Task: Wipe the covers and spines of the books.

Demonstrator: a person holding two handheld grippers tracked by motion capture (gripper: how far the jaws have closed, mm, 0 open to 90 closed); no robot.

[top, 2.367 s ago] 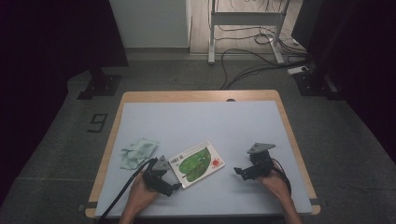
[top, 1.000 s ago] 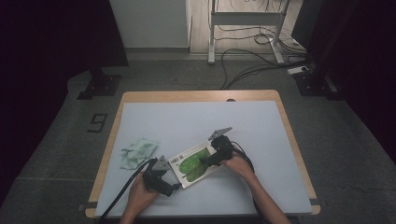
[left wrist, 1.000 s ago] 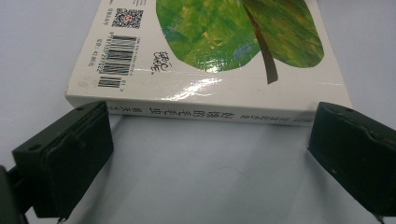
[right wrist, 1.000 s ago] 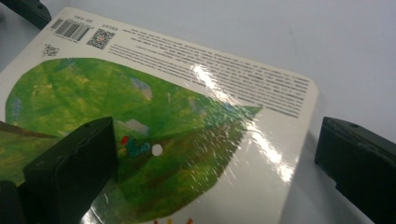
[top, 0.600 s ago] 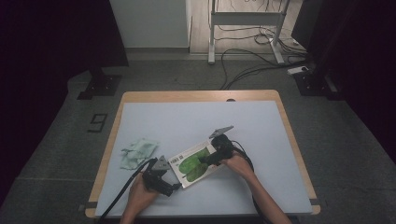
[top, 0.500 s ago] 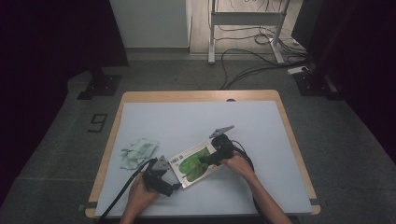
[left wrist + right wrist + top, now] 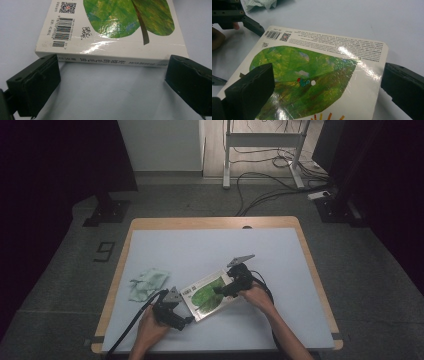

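The picture book lies flat on the pale surface, near its front edge and a little left of the middle, back cover up with the big green leaf and the barcode showing. What has changed is on the right: a couple of seconds ago the right gripper sat well off to the right, apart from the book, and within the last second it has come across and settled over the book's right half, where it now hovers with its jaws spread wide and nothing between them (in the right gripper view the cover's glossy leaf fills the gap). The left gripper has kept its place at the book's near-left corner; in the left gripper view its jaws stand released either side of the spine, just short of touching it. So both tools are now at the book, which I judge means the reach is done and a grasp or a cover lift comes next. A crumpled green cloth lies to the left, clear of the work.
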